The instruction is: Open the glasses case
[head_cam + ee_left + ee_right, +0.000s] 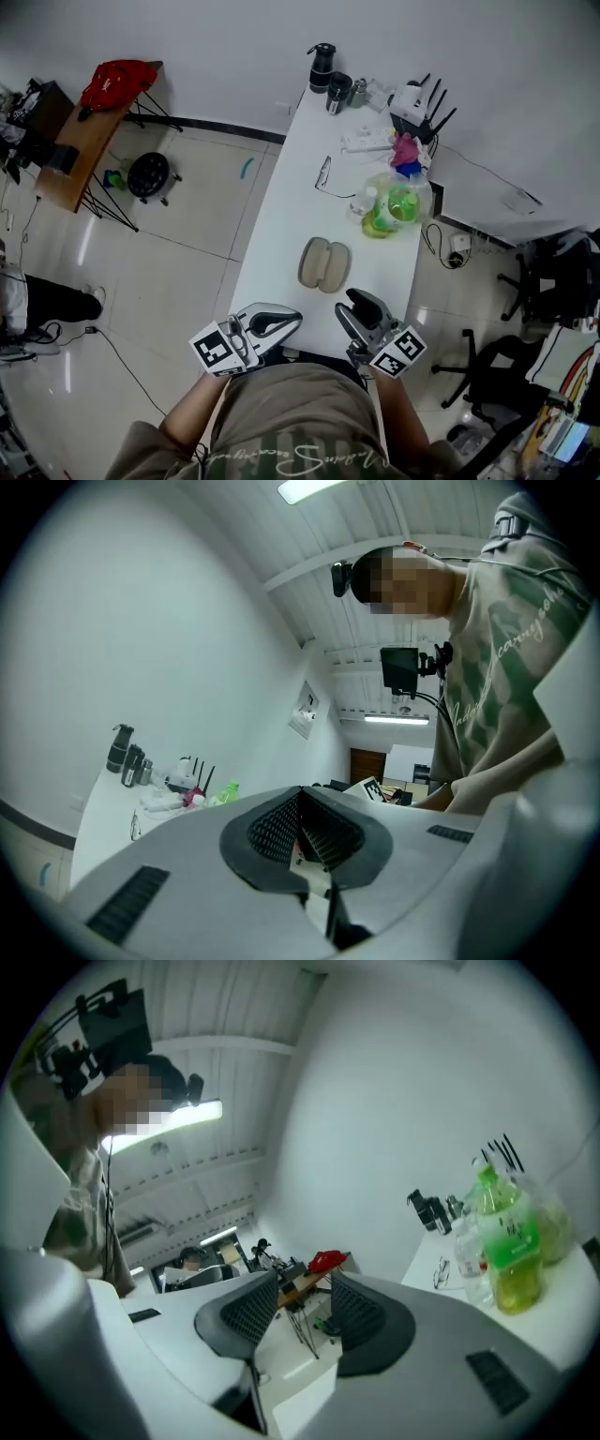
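Glasses case untouched on the white table.
Head view: beige case lying flat; left gripper and right gripper just on the near side of the case, apart from it. Left gripper view: fingers pressed together, nothing between. Right gripper view: fingers partway apart, empty; green bottle beyond.

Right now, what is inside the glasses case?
The glasses case lies spread open on the table; both halves show only plain beige lining. The glasses lie beyond it. Nothing covers the case, but anything tiny could not be made out.
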